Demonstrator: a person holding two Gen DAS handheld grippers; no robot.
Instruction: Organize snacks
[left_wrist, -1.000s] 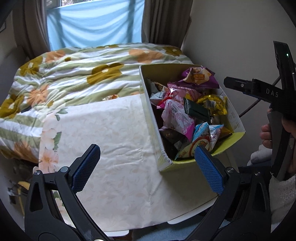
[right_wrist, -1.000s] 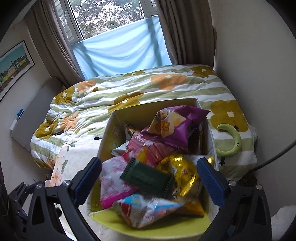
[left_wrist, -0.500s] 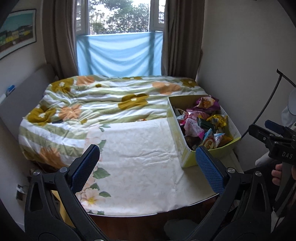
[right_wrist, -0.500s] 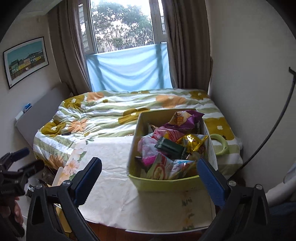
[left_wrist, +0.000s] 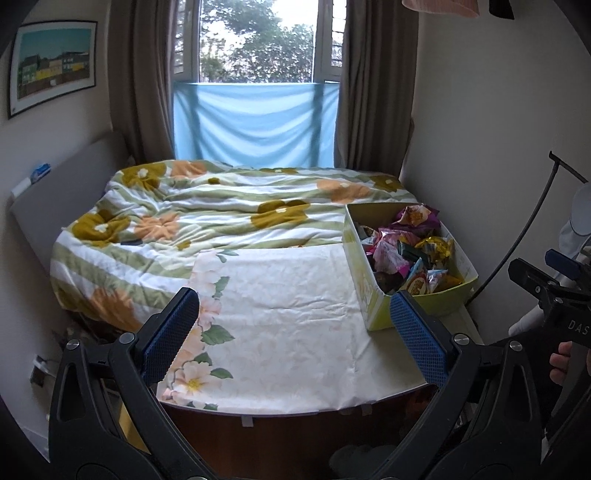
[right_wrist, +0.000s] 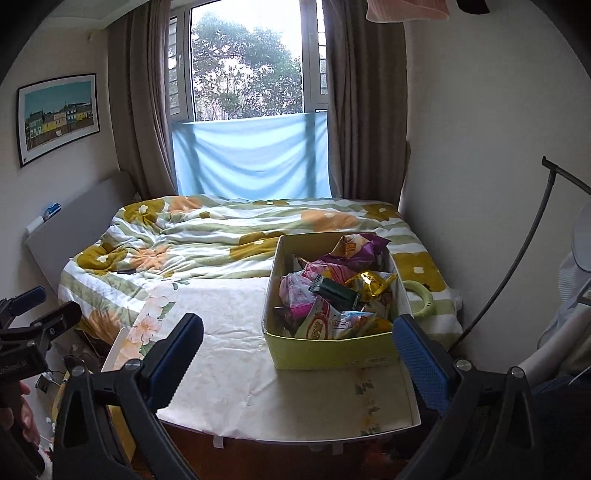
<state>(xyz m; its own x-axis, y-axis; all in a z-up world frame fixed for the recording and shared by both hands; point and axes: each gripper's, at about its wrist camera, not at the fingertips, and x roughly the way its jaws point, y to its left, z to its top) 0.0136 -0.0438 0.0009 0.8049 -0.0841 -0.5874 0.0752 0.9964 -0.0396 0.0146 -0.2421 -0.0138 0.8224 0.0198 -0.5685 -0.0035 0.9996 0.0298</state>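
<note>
Left tool (left_wrist: 295, 328) spread wide, empty, above white floral cloth (left_wrist: 288, 310) on desk (left_wrist: 258, 413). Bed (left_wrist: 207, 218) behind, flowered duvet. Yellow-green box (right_wrist: 332, 352) at desk's right side, snack packets (right_wrist: 332, 295) heaped inside; lower ones buried, labels unreadable. Right tool (right_wrist: 299, 354) also wide apart, empty, near box front. Green ring (right_wrist: 421, 302) half hidden behind box.

Both my wrist cameras sit well back and high, facing the window (left_wrist: 255, 40) — the left one nearer the table's left side, the right one square to the yellow-green cardboard snack box (right_wrist: 332, 349). Both share the white floral tablecloth (left_wrist: 295, 314) and the flowered bed quilt (right_wrist: 207, 240).
</note>
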